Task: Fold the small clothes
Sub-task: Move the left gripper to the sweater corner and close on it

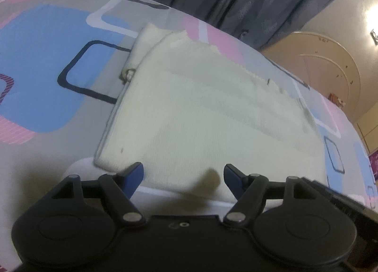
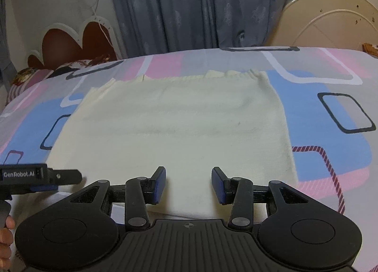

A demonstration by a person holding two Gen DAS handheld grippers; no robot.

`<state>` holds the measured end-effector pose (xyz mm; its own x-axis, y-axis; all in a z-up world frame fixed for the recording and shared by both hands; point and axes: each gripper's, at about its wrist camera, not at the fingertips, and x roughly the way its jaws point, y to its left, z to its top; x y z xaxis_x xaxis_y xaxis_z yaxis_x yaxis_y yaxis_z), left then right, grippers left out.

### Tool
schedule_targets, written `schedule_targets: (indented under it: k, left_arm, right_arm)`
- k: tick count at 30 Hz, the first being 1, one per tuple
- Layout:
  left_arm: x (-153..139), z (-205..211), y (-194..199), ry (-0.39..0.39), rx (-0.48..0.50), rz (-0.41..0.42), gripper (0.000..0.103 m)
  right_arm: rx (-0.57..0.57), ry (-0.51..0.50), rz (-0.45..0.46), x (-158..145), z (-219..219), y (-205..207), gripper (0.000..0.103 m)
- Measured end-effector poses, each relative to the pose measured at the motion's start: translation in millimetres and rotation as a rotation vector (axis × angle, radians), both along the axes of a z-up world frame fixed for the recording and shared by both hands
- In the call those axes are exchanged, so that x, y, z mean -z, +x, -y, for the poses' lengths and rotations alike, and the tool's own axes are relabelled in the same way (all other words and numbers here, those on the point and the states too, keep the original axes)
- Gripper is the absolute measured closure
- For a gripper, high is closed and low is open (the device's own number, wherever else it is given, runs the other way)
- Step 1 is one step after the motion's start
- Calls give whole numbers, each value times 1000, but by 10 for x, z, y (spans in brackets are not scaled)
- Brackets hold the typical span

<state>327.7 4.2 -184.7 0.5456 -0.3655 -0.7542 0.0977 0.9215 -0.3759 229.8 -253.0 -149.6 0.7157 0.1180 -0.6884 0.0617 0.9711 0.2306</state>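
A cream knitted garment (image 1: 203, 111) lies flat and folded on a patterned bedsheet (image 1: 47, 64). It also fills the middle of the right wrist view (image 2: 174, 125). My left gripper (image 1: 183, 178) is open and empty, its blue pads just above the garment's near edge. My right gripper (image 2: 188, 183) is open and empty over the garment's near edge. The left gripper's body (image 2: 35, 177) shows at the left of the right wrist view, beside the garment's near left corner.
The bedsheet (image 2: 330, 116) has blue, pink and grey shapes. Grey curtains (image 2: 189, 7) hang behind the bed. A cream headboard (image 2: 330, 19) stands at the back right. A patterned pillow (image 2: 47, 69) lies at the far left.
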Motion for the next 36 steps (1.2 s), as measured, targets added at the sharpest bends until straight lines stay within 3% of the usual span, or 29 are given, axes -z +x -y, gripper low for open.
schedule_targets:
  k: [8, 13, 20, 23, 28, 32, 36]
  left_arm:
    - [44, 0, 218, -72, -57, 35, 33]
    - [76, -18, 352, -110, -91, 59, 42]
    - [128, -49, 497, -161, -130, 91, 43]
    - [143, -70, 511, -169, -138, 99, 49]
    - [79, -248, 316, -184, -144, 65, 50]
    - [27, -379, 51, -160, -152, 47, 42]
    - [17, -436, -106, -155, -149, 24, 42]
  right_arm:
    - [-13, 5, -14, 60, -16, 109, 60]
    - [-14, 0, -7, 68, -11, 234, 60]
    - [-22, 0, 8, 87, -41, 545, 60]
    - [-32, -4, 9, 118, -75, 679, 60]
    - [-50, 9, 19, 118, -86, 752, 60]
    - [-68, 10, 0, 182, -89, 667, 60]
    - [-70, 0, -6, 202, -116, 599, 60]
